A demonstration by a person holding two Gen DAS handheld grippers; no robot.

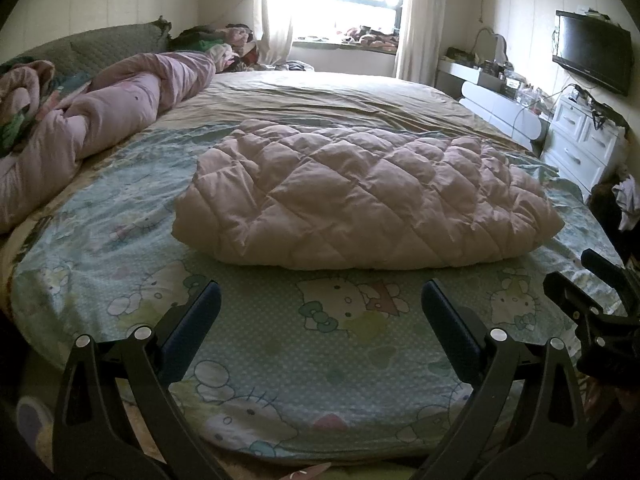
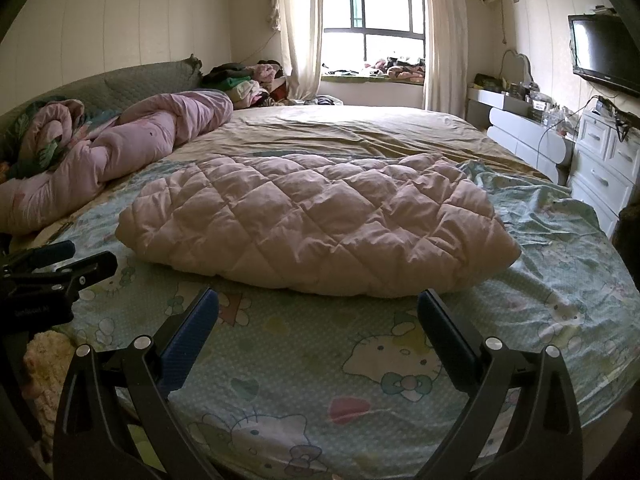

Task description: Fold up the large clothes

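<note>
One pale pink diamond-quilted puffy garment (image 1: 360, 196) (image 2: 316, 220) is lying folded into a thick bundle on the bed w/ the mint cartoon-cat print sheet (image 1: 340, 360) (image 2: 304, 368), roughly mid-bed, a bit ahead of both grippers. Left gripper (image 1: 320, 304) is hovering over the sheet near the bundle's front edge, jaws spread wide, gripping nothing. Right gripper (image 2: 318, 312) is doing likewise just beside it, jaws wide apart & empty, not touching the garment. Each is showing at the other cam's edge. Behind the bundle a tan sheet (image 1: 320, 92) is covering the far half of the bed. A rumpled pink duvet (image 1: 120, 108) (image 2: 132, 136) is lying along the bed's left side. White drawers (image 1: 580, 140) and a black wall-mounted TV (image 1: 592, 52) are sitting on the right.
</note>
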